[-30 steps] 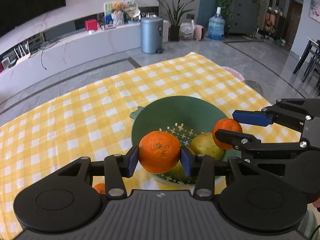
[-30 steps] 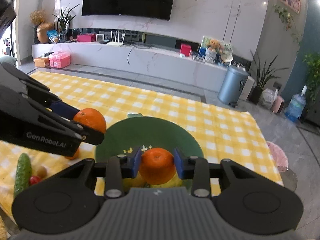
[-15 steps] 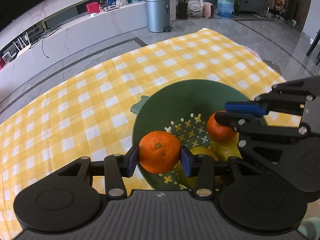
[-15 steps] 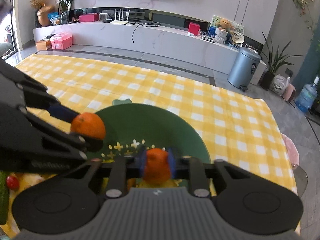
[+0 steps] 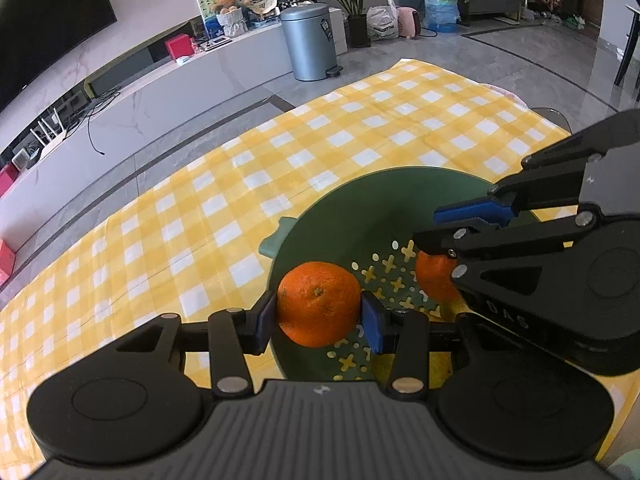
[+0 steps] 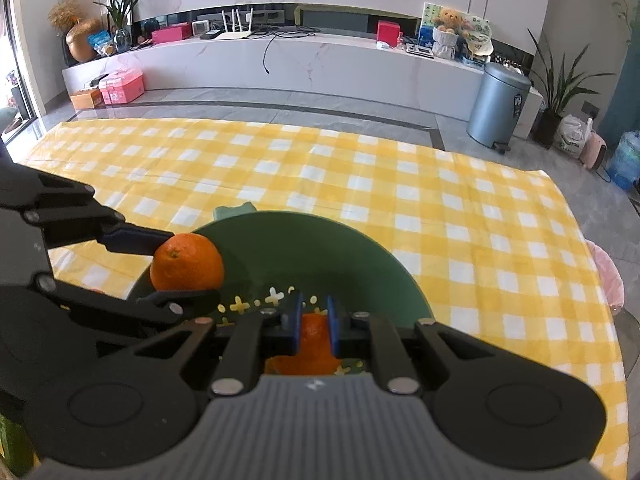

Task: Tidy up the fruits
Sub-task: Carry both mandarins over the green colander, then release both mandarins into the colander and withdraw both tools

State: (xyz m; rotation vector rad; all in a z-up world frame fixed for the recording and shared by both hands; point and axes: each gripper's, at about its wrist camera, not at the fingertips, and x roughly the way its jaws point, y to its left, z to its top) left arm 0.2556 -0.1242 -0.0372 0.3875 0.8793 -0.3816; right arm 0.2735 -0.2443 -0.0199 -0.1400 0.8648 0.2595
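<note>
Green colander (image 5: 328, 216) nearer | right gripper (image 6: 314, 322) closed, orange (image 6: 316, 344) slipped below.

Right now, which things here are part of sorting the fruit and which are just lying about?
Part of the job:
- orange in the left hand-held gripper
- second orange under the right hand-held gripper
- green colander

Lying about:
- checked tablecloth
- bin
- water bottle

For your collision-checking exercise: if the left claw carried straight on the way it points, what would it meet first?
Probably the green colander: the left claw, shut on an orange, points down over its near rim towards the perforated bottom. Depth is unclear.
</note>
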